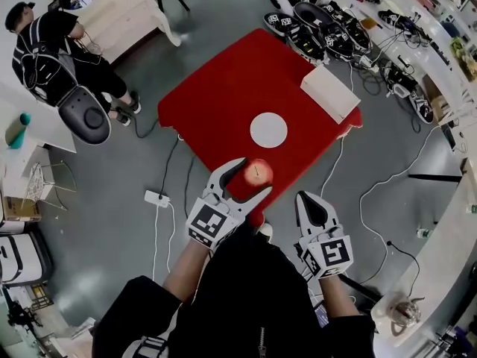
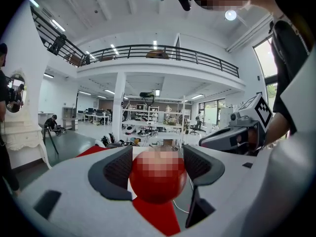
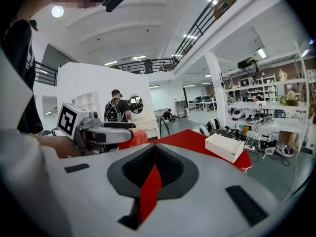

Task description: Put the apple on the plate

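red table [image 1: 216, 95] on grey floor [image 1: 97, 185], plate [image 1: 268, 129] atop; apple [image 1: 258, 173] in left gripper [image 1: 255, 176] jaws, right gripper [image 1: 303, 198] jaws together

**Head view:** we look steeply down from above the person onto the red table [image 1: 223, 95], with the left gripper [image 1: 256, 176] and right gripper [image 1: 305, 200] low in frame.

**Left gripper view:** we ride close behind its jaws, facing level across the hall, the apple [image 2: 158, 177] just before the lens.

**Right gripper view:** likewise, facing over the table.

Head and right gripper views share the table and white box [image 1: 330, 93]. Each gripper view catches the other gripper.
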